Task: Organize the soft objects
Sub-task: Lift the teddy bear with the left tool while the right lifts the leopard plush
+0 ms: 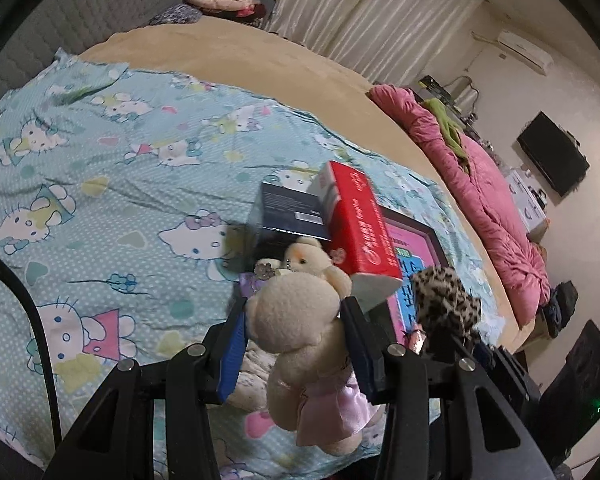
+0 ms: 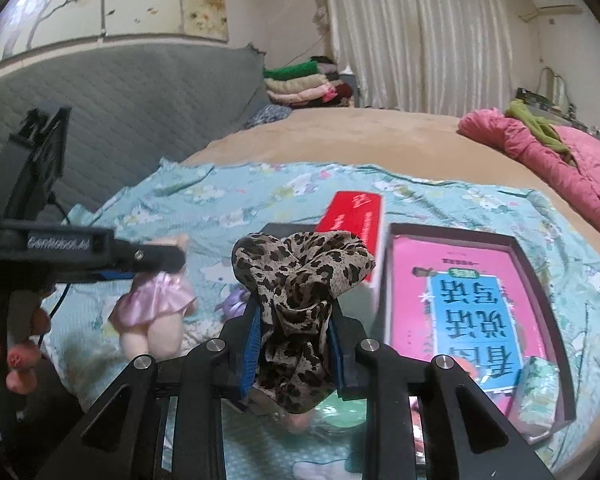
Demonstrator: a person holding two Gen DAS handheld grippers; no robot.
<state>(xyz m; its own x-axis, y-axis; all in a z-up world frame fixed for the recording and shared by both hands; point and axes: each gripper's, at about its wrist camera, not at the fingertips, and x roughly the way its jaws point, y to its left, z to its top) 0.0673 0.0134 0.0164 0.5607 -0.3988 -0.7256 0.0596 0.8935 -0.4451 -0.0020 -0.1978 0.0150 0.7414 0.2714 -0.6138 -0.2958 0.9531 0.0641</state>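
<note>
My left gripper [image 1: 296, 320] is shut on a cream teddy bear [image 1: 300, 320] in a pink satin skirt and holds it above the Hello Kitty sheet [image 1: 100, 184]. The bear also shows in the right wrist view [image 2: 156, 308], hanging from the left gripper [image 2: 152, 260]. My right gripper [image 2: 292, 340] is shut on a leopard-print scrunchie [image 2: 300, 276], which also shows in the left wrist view [image 1: 444, 300]. A second small cream bear [image 1: 306, 258] and a purple soft item [image 1: 250, 282] lie on the sheet below.
A red box [image 1: 356, 224], a dark blue box [image 1: 288, 216] and a black tray holding a pink book [image 2: 472, 300] lie on the sheet. A pink quilt [image 1: 492, 208] lies along the bed's right side. Folded clothes [image 2: 304, 84] are stacked at the headboard.
</note>
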